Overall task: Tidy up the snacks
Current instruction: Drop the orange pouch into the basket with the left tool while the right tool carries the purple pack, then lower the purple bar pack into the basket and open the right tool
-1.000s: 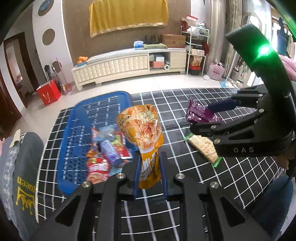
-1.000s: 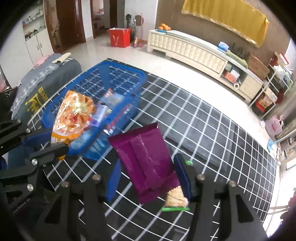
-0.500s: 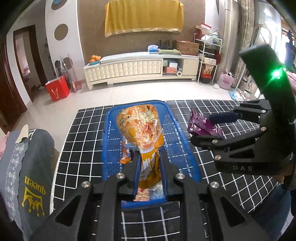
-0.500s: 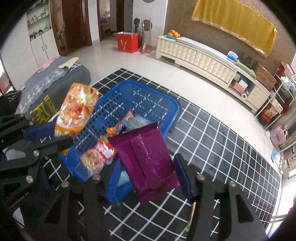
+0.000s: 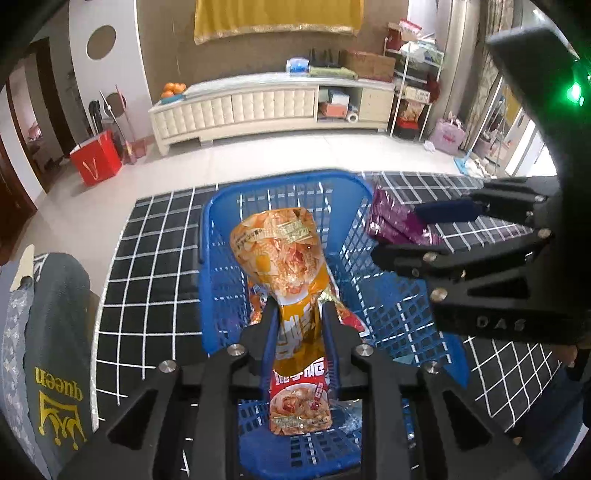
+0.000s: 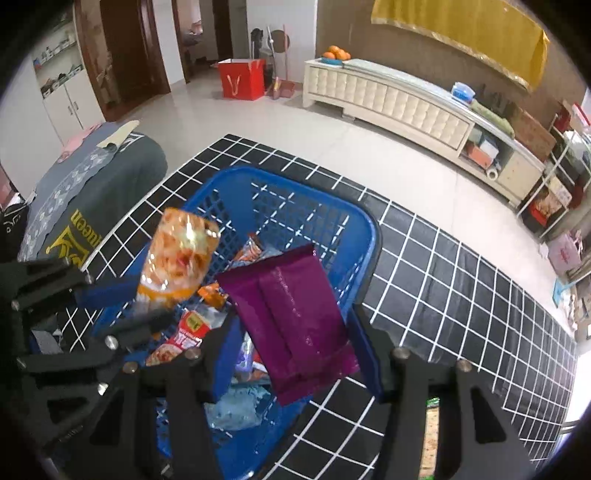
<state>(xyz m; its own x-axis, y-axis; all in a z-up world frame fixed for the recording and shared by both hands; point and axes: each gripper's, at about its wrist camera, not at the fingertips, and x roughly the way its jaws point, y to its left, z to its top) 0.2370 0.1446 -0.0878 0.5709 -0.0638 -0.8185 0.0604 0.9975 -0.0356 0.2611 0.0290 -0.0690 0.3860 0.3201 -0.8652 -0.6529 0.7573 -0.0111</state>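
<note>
Above the blue basket [image 5: 212, 258], the left tongs [image 5: 298, 317] are loosening around the orange snack bag [image 5: 284, 266], which is still sitting between the pads. Beside them, the right tongs [image 6: 295, 339] are gripping the purple packet [image 6: 291, 317] over the basket's snacks on the checked table [image 6: 461, 295].

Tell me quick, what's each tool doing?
Left tool: jaws opening, orange snack bag between them.
Right tool: holding purple packet.

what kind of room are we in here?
Most likely a home living room: a long cream tufted TV cabinet under a yellow wall cloth, a bowl of oranges on it, and a black grid-patterned mat on the tile floor.
</note>
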